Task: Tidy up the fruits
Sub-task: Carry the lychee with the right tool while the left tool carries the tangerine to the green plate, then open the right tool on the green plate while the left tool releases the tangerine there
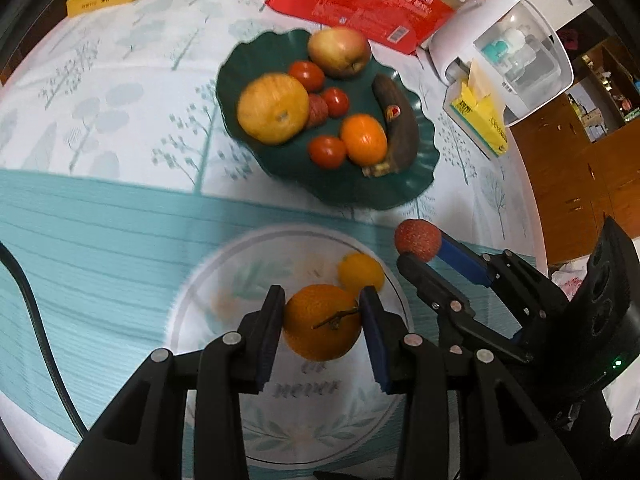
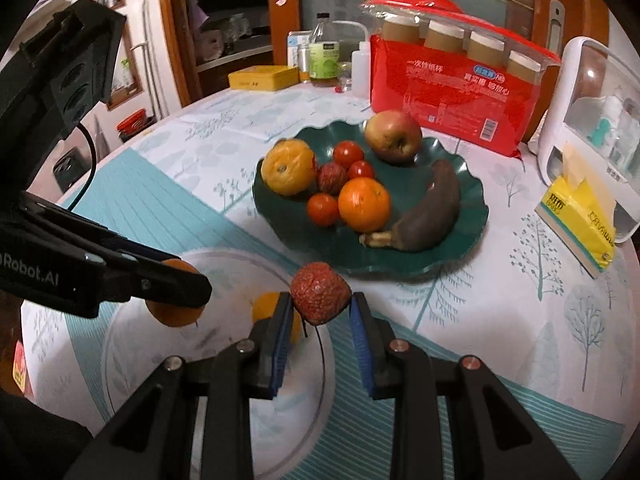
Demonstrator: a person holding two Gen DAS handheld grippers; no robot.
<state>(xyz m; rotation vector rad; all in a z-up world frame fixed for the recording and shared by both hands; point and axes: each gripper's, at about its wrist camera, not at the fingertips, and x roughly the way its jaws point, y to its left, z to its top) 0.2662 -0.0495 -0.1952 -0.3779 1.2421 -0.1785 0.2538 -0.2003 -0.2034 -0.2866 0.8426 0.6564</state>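
Presently the left gripper [image 1: 322, 322] clamps an orange [image 1: 322, 328] across its firm middle above the white plate [image 1: 224, 272]. Beside it, the right gripper [image 2: 320, 306] pinches a lychee [image 2: 320, 294], light, bumpy, likely thin-shelled. Beyond, the green dish [image 1: 404, 188] carries the remaining fruit.

Banana [image 2: 430, 208] in bowl [image 2: 464, 248] behind plate [image 2: 120, 360]

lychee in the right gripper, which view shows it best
Right wrist view: the lychee sits large and sharp between the right gripper pads. Left wrist view shows it smaller, off to the side, partly hidden by a finger.
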